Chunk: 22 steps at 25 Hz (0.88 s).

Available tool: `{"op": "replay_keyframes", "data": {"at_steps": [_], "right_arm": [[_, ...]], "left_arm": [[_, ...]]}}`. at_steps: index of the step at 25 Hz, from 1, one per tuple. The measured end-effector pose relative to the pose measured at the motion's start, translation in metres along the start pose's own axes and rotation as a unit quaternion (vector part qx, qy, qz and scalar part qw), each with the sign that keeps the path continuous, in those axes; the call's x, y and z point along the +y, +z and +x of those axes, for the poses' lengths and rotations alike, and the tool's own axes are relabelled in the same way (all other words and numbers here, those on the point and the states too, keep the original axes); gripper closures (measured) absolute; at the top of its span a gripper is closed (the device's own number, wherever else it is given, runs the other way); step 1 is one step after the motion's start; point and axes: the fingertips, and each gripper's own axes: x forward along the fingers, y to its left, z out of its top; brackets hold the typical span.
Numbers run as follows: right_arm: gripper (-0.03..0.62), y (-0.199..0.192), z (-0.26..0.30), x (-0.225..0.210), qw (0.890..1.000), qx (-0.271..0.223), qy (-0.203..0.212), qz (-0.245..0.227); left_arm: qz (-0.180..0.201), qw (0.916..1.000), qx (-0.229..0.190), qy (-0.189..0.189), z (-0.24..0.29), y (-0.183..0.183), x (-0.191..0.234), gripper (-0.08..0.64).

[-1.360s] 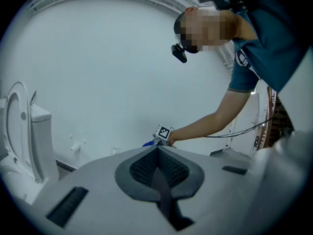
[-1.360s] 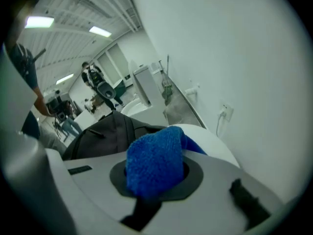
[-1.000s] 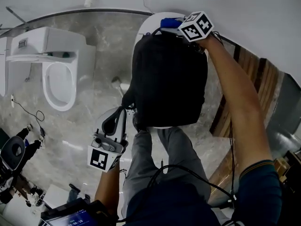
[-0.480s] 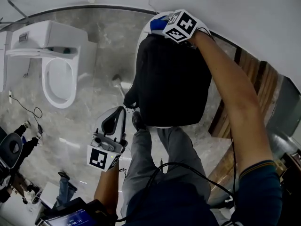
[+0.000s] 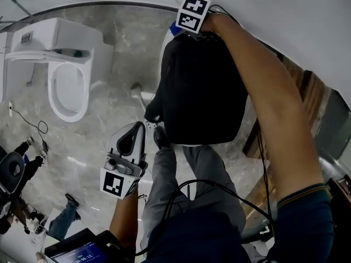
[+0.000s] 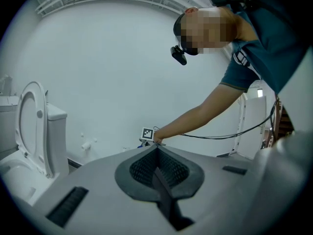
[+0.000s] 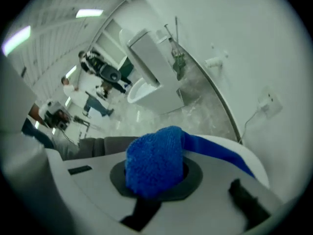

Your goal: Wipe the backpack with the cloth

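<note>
so the backpack (image 5: pixel 203 92) is lying on some white stand (image 5: pixel 163 48) right by the wall (image 5: pixel 274 10), just past the person's knees, with a toilet (image 5: pixel 68 86) off to the left. the right gripper (image 5: pixel 189 29) is reached out to the far top end of the bag, jaws clenched on a bunched blue cloth (image 7: pixel 155 158) with a tail trailing out the side. my guess is it's up there so a wipe can run down the whole length. the left gripper (image 5: pixel 140 129) hangs low near the bag's near left corner, not touching it, jaws closed together on nothing. it looks parked out of the way, though it could pin the bag if it slides.
</note>
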Motion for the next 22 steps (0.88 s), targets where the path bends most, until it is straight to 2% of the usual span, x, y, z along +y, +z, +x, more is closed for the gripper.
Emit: {"op": "replay_keyframes", "data": {"at_steps": [2,3,6,8,10,12,15,17,20,22], "right_arm": [[0.572,0.000,-0.011,0.013,0.998,-0.033,0.045,0.030],[0.572,0.003,-0.016,0.024,0.997,-0.042,0.060,0.022],[0.572,0.026,-0.014,0.064,0.994,-0.065,0.083,-0.041],[0.572,0.045,0.004,0.083,0.992,-0.070,0.082,-0.072],[0.572,0.052,0.019,0.088,0.991,-0.078,0.068,-0.081],[0.572,0.050,0.017,0.085,0.989,-0.118,0.055,-0.073],[0.572,0.037,-0.008,0.087,0.978,-0.197,0.053,-0.044],[0.572,0.019,-0.028,0.079,0.974,-0.223,0.025,-0.034],[0.572,-0.037,-0.046,0.043,0.983,-0.169,-0.058,-0.040],[0.573,-0.074,-0.061,0.027,0.985,-0.138,-0.095,-0.040]], "left_arm": [[-0.003,1.0000,-0.001,0.007,-0.007,0.000,0.007,0.557],[-0.005,0.9999,-0.002,0.010,-0.011,0.000,0.010,0.557],[-0.008,0.9999,0.000,0.014,-0.016,-0.004,0.016,0.557],[-0.010,0.9999,0.003,0.013,-0.015,-0.006,0.017,0.557],[-0.009,0.9999,0.000,0.011,-0.009,-0.003,0.013,0.557],[-0.006,0.9999,-0.006,0.009,-0.004,0.002,0.010,0.557],[-0.004,1.0000,-0.006,0.006,-0.003,0.005,0.014,0.557],[-0.007,0.9999,-0.005,0.008,-0.004,0.005,0.017,0.557],[-0.011,0.9999,-0.004,0.011,-0.006,0.002,0.017,0.557],[-0.011,0.9998,-0.001,0.013,-0.006,0.000,0.015,0.557]]}}
